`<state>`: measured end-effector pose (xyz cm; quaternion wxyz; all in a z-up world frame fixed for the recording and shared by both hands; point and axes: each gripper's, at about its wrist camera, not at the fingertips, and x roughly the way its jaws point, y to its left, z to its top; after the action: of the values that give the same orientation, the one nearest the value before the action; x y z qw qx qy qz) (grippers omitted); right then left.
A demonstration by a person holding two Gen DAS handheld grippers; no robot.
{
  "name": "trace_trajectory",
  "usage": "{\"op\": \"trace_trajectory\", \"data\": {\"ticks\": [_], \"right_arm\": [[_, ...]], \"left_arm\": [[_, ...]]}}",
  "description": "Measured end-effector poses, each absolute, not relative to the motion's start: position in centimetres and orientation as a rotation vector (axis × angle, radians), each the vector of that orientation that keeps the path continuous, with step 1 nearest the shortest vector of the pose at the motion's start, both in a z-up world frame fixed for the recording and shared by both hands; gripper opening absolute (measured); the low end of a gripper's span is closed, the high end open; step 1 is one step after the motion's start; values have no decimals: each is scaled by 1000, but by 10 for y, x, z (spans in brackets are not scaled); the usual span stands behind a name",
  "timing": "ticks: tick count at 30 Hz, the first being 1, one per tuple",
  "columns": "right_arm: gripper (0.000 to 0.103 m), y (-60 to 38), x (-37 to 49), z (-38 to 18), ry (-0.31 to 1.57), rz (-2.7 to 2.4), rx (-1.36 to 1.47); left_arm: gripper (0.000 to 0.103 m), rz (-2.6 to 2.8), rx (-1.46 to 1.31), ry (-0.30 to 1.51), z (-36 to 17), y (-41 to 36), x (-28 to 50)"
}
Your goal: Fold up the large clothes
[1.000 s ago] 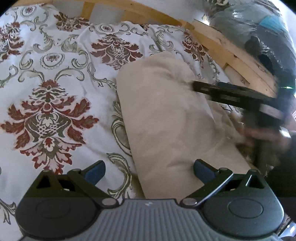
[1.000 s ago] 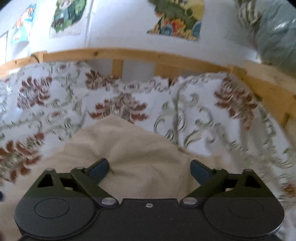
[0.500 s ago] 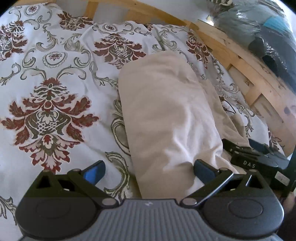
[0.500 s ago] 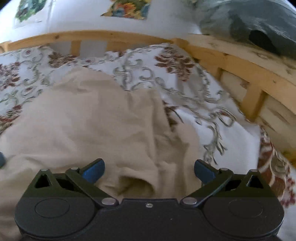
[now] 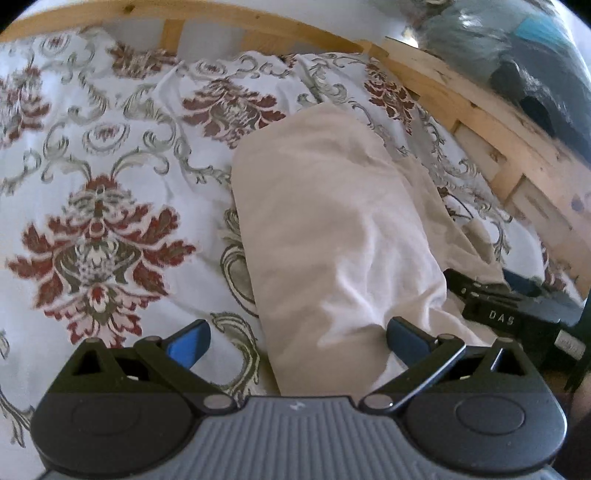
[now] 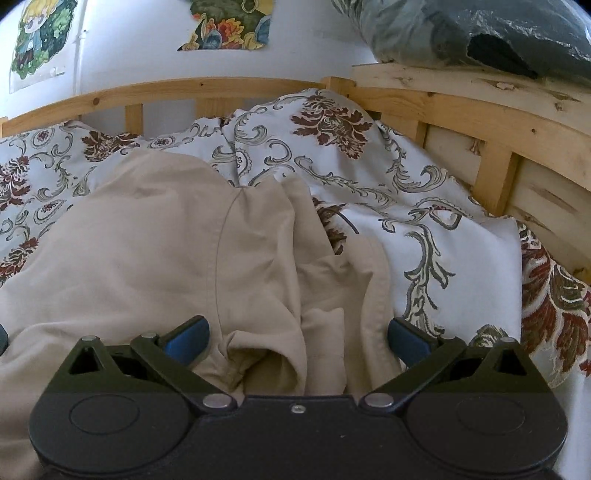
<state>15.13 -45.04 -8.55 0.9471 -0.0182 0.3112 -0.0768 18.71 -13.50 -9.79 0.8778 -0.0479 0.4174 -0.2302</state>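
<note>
Right tool (image 5: 513, 295) reads "DAS" beside beige garment (image 5: 332, 229)

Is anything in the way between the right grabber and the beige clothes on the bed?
No, nothing visible. The right gripper is wide open right over the rumpled edge of the beige garment, with only cloth between its fingers. Its jaws have just been opening.

garment (image 6: 155, 258): 1 | bedspread (image 5: 110, 155): 1 | wall pictures (image 6: 229, 26): 2 | tools (image 6: 297, 343): 2
</note>
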Motion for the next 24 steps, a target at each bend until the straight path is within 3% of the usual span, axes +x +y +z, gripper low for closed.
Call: {"op": "trace_trajectory", "data": {"ticks": [15, 24], "right_arm": [[102, -466, 153, -73, 538, -114, 110], [102, -485, 164, -83, 592, -139, 182]], "left_arm": [[102, -536, -156, 841, -89, -123, 198], [103, -510, -133, 891, -96, -133, 206]]}}
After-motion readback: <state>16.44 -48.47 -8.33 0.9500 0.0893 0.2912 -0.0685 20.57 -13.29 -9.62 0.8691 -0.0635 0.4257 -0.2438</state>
